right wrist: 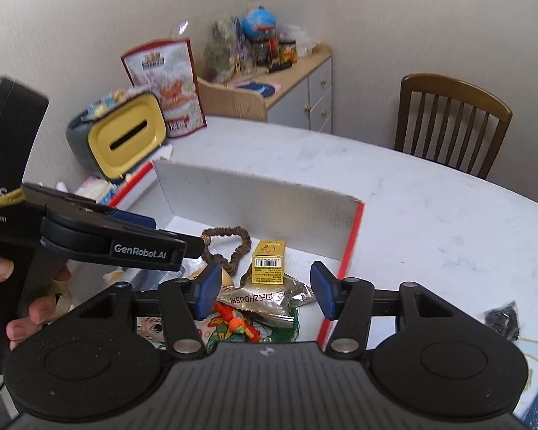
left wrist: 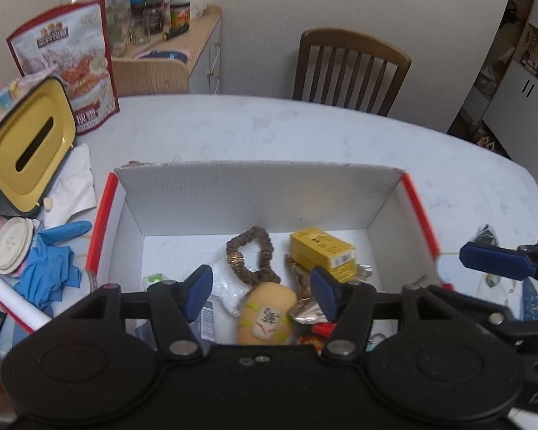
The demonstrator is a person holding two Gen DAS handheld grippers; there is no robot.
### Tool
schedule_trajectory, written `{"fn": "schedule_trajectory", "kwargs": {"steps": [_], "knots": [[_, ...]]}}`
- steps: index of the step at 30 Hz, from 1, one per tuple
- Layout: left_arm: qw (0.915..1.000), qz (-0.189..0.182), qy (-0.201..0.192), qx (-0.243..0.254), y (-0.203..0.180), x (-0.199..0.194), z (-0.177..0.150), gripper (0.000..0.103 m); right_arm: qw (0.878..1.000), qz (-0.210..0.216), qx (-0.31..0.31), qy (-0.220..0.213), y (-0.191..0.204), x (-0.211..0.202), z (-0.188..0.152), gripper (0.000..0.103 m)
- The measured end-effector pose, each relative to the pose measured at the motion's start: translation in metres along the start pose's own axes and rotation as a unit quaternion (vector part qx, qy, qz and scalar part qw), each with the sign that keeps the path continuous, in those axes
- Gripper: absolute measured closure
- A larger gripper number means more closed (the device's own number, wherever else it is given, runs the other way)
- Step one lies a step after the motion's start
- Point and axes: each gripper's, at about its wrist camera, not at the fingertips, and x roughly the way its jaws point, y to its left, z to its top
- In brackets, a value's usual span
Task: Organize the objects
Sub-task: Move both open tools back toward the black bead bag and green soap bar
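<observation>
Box partly filled, clutter left on the desk

Sorting looks well under way, in my judgement, though not finished. The open cardboard box (left wrist: pixel 262 197) with red edges sits on the white desk (left wrist: pixel 305 132) and already holds a mixed heap: one brown scrunchie (left wrist: pixel 254 254), one yellow carton (left wrist: pixel 322 252), one yellow plush charm (left wrist: pixel 267 313), one silver snack packet (right wrist: pixel 269 295) and one orange toy (right wrist: pixel 238 322), plus a few things I cannot make out beneath them.

Left of the box, outside it, lie blue gloves (left wrist: pixel 50 272) in a crumpled bunch whose number I cannot tell, one stack of pale round lids (left wrist: pixel 14 245), one white tissue (left wrist: pixel 73 186) and one yellow-lidded tissue holder (left wrist: pixel 28 147). To the right, one small dark packet (right wrist: pixel 502 317) rests on the desk, well apart from the box.

The left claw (left wrist: pixel 262 292) hangs over the near part of the box, spread wide and carrying nothing. The right claw (right wrist: pixel 265 292) hovers over the box's right side, likewise spread and empty.
</observation>
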Motion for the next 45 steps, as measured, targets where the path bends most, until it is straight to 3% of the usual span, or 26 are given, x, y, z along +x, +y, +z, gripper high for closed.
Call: {"fn": "schedule_trajectory", "kwargs": {"steps": [12,23,30,34,45], "knots": [[0.9982,0.002,-0.051,0.033,-0.046,-0.052,-0.013,0.027,0.997,0.007,0.038,-0.064,-0.04,-0.077,-0.023,0.037],[0.9949,-0.008,-0.082,0.057,-0.114,-0.07,-0.015,0.016,0.994,-0.023,0.064,-0.087,-0.103,-0.124,-0.052,0.03],[0.9933,-0.024,-0.087,0.073,-0.159,-0.065,-0.02,0.01,0.992,-0.054,0.068,-0.093,-0.148,-0.151,-0.076,0.023],[0.9921,-0.028,-0.092,0.081,-0.181,-0.058,-0.023,0.001,0.991,-0.067,0.075,-0.09,-0.173,-0.159,-0.089,0.022],[0.9919,-0.036,-0.088,0.085,-0.234,-0.021,-0.021,0.001,0.991,-0.088,0.069,-0.069,-0.221,-0.153,-0.115,0.021]]}}
